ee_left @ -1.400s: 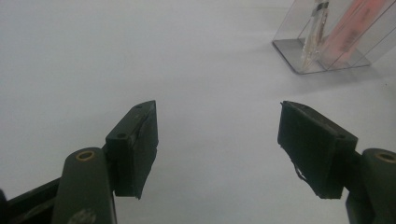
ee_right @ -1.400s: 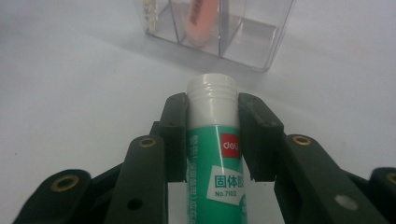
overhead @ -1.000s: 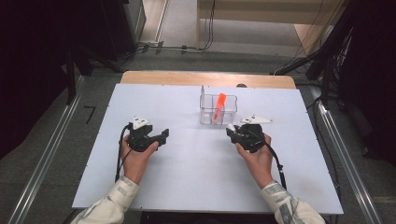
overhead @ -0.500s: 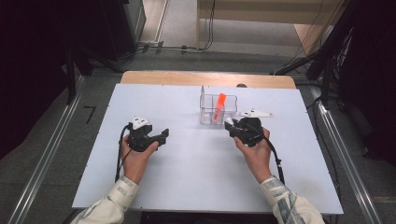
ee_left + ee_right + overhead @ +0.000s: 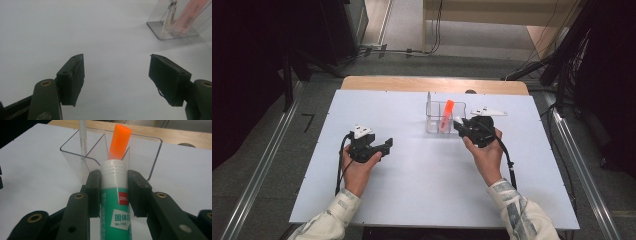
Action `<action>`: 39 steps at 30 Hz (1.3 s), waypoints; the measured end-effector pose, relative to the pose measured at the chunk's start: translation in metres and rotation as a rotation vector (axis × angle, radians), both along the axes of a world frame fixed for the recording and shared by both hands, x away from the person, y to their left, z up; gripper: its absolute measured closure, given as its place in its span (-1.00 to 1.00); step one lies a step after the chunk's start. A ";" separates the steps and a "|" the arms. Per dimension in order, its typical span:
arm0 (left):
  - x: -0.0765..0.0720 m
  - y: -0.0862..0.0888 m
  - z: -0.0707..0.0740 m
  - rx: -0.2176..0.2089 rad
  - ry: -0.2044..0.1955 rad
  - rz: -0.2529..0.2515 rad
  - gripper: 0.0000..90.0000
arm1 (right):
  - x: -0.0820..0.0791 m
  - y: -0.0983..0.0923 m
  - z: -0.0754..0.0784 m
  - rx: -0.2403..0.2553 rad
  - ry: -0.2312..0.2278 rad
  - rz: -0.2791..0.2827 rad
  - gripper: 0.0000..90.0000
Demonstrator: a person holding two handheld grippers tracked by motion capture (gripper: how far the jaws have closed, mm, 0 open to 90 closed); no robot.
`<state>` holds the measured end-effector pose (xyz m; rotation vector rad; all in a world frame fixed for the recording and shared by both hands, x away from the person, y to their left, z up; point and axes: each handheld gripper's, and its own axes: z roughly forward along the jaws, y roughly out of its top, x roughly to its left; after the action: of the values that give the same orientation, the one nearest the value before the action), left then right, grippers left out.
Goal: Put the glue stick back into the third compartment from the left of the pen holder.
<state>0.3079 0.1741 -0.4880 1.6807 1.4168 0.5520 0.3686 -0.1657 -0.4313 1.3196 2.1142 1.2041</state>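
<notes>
My right gripper (image 5: 113, 187) is shut on a glue stick (image 5: 114, 195) with a white cap and a green label, its cap pointing at the clear plastic organizer (image 5: 75, 150). An orange highlighter (image 5: 119, 141) leans inside the organizer, and a thin clear pen (image 5: 83, 137) stands in its left compartment. In the high view the right gripper (image 5: 460, 125) sits just right of the organizer (image 5: 433, 125), with the highlighter (image 5: 446, 114) inside. My left gripper (image 5: 387, 145) rests on the table at the left, open with nothing between its fingers (image 5: 72, 77); the organizer (image 5: 160, 30) lies far ahead of it.
The white tabletop (image 5: 412, 190) spreads wide around both hands. A wooden strip (image 5: 432, 84) borders the table's far edge. A cable (image 5: 507, 160) trails from the right gripper along the person's forearm. Metal rails (image 5: 257, 170) run along both sides.
My right gripper has moved left and slightly forward with the glue stick, closer to the organizer. The left gripper has stayed where it was.
</notes>
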 end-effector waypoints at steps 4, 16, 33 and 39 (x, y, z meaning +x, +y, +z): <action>0.000 0.000 0.000 -0.001 0.000 0.000 -0.34 | 0.005 0.001 0.000 -0.004 0.001 -0.007 0.39; 0.000 0.000 0.000 -0.005 -0.001 0.001 -0.34 | 0.026 0.005 0.010 0.005 -0.014 -0.043 0.39; 0.001 0.000 -0.001 -0.003 0.005 -0.005 -0.34 | 0.062 0.008 0.030 0.033 -0.025 -0.110 0.39; 0.001 0.000 -0.001 -0.005 0.005 -0.004 -0.34 | 0.073 0.010 0.027 0.040 -0.018 -0.129 0.39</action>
<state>0.3093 0.1744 -0.4894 1.6816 1.4165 0.5420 0.4412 -0.1557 -0.4045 1.4340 1.9690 1.2062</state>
